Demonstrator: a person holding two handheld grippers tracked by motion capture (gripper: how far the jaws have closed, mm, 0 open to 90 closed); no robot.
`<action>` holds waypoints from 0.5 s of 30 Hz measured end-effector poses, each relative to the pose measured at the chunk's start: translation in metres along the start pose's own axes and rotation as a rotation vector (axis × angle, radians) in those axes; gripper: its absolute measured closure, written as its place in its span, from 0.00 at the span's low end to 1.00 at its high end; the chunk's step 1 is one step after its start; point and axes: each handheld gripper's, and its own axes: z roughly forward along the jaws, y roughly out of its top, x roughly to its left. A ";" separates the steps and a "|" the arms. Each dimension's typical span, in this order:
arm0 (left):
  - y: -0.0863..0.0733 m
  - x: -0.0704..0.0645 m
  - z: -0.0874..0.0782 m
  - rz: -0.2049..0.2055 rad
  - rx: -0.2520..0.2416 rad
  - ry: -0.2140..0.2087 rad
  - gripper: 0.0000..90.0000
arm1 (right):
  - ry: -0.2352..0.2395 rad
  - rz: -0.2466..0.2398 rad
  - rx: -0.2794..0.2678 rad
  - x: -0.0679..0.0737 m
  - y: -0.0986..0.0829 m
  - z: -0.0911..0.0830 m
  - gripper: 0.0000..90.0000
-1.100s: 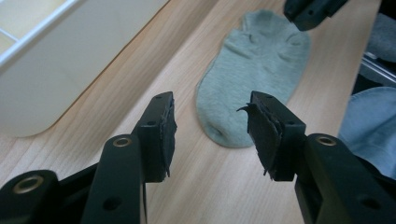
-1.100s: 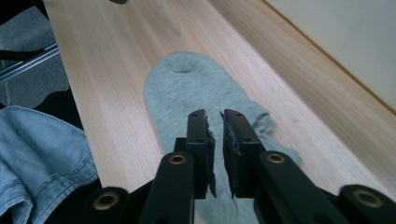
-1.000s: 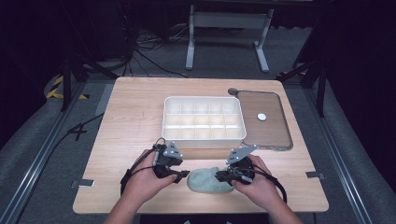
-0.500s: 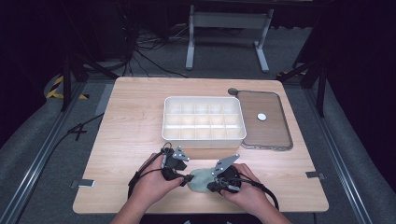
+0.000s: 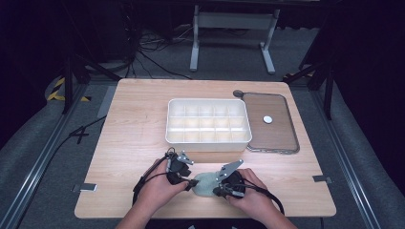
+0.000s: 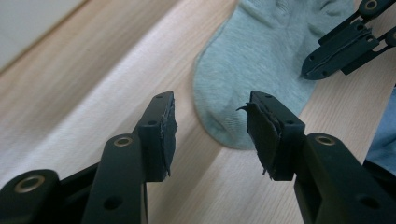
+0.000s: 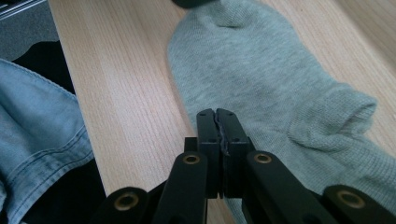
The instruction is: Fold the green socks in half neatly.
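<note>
Sock (image 5: 204, 184) near table (image 5: 133, 124) front edge

High view: fixed overhead, looks forward and down across the whole table (image 5: 133, 124), far off. Left claw (image 6: 210, 126) view: rides low, very close, looks past its parted jaws at the sock (image 6: 261, 60) toe. Right claw (image 7: 217, 126) view: close, looks down along its closed jaws onto the same sock. All three share the sock.

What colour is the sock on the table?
The sock is plain light grey-green, best seen in the right gripper view.
</note>
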 end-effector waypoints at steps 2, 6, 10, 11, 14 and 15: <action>0.000 -0.001 0.003 -0.005 0.016 0.000 0.58 | 0.001 -0.003 -0.003 0.000 0.000 0.000 1.00; 0.000 -0.002 0.008 -0.005 0.036 -0.005 0.56 | 0.000 -0.002 -0.004 0.000 -0.001 0.000 1.00; 0.001 -0.004 0.011 0.003 0.029 -0.017 0.56 | -0.003 -0.005 -0.005 0.001 -0.001 0.000 1.00; 0.001 -0.005 0.012 0.007 0.021 -0.022 0.58 | -0.003 -0.005 -0.006 0.001 -0.001 0.000 1.00; 0.001 -0.006 0.014 0.004 0.005 -0.033 0.70 | -0.007 -0.011 -0.009 0.001 -0.001 0.000 1.00; 0.001 -0.004 0.015 0.001 0.005 -0.044 0.75 | -0.006 -0.012 -0.009 0.001 -0.001 0.000 1.00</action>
